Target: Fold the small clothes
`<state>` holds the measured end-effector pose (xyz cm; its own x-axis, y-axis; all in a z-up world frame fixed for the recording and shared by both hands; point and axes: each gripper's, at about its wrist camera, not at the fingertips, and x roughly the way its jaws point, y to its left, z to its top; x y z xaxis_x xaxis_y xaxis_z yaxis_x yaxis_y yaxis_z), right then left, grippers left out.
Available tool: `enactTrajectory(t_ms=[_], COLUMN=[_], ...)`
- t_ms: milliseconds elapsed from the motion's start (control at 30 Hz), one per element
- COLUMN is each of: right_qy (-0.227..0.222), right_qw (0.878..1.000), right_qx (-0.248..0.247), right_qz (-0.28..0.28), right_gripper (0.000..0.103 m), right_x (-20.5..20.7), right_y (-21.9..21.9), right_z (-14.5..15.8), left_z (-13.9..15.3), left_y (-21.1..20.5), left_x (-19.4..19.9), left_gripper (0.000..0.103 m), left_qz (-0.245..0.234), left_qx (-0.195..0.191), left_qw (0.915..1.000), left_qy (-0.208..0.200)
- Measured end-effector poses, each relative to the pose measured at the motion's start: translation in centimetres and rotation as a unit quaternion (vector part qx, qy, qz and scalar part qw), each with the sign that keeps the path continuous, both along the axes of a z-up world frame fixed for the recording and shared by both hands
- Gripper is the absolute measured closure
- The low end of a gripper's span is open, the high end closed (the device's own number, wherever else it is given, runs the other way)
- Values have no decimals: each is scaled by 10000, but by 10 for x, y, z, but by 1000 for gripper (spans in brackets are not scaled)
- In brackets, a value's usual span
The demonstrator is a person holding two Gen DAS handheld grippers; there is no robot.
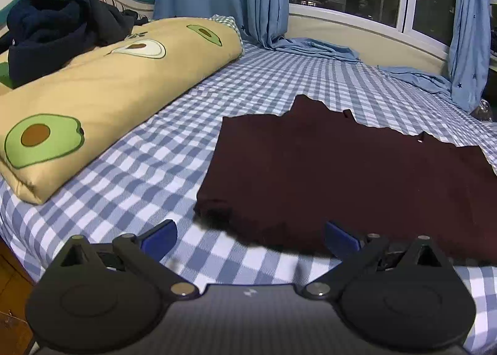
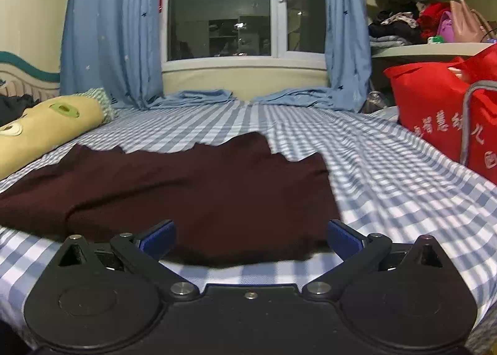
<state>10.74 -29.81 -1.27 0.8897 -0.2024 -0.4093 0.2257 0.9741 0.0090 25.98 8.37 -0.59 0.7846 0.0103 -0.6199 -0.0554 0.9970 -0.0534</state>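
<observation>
A dark maroon garment (image 1: pixel 326 174) lies spread flat on the blue-and-white checked bedsheet (image 1: pixel 149 168). It also shows in the right wrist view (image 2: pixel 186 187). My left gripper (image 1: pixel 250 237) is open and empty, just in front of the garment's near left corner. My right gripper (image 2: pixel 251 237) is open and empty, hovering over the garment's near right edge. Both grippers have blue pads (image 1: pixel 158 237) (image 2: pixel 341 237) spread wide apart.
A folded yellow avocado-print quilt (image 1: pixel 102 100) lies at the left with dark clothes (image 1: pixel 56 31) piled on it. A red bag (image 2: pixel 447 112) stands on the bed's right side. Blue curtains (image 2: pixel 111 28) and a window are at the far end.
</observation>
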Motion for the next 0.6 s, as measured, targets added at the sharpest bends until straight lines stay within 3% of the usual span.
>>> enactTrajectory(t_ms=[133, 267, 367, 600], right_qy=[-8, -107, -209, -354], right_qw=[9994, 9973, 9972, 9946], right_qx=[97, 6, -91, -106], right_qz=[320, 722, 707, 966], right_gripper=[0, 1, 0, 0], right_x=[18, 64, 92, 110], right_y=[18, 34, 47, 69], right_z=[4, 15, 21, 26], left_z=[-3, -12, -15, -19], left_y=[0, -1, -1, 4], left_x=[-7, -13, -20, -27], left_gripper=[1, 1, 1, 1], left_qz=[-2, 101, 212, 413], left_qx=[-101, -377, -498, -527], left_qw=[9999, 9992, 9984, 9973], left_qy=[-5, 90, 173, 293])
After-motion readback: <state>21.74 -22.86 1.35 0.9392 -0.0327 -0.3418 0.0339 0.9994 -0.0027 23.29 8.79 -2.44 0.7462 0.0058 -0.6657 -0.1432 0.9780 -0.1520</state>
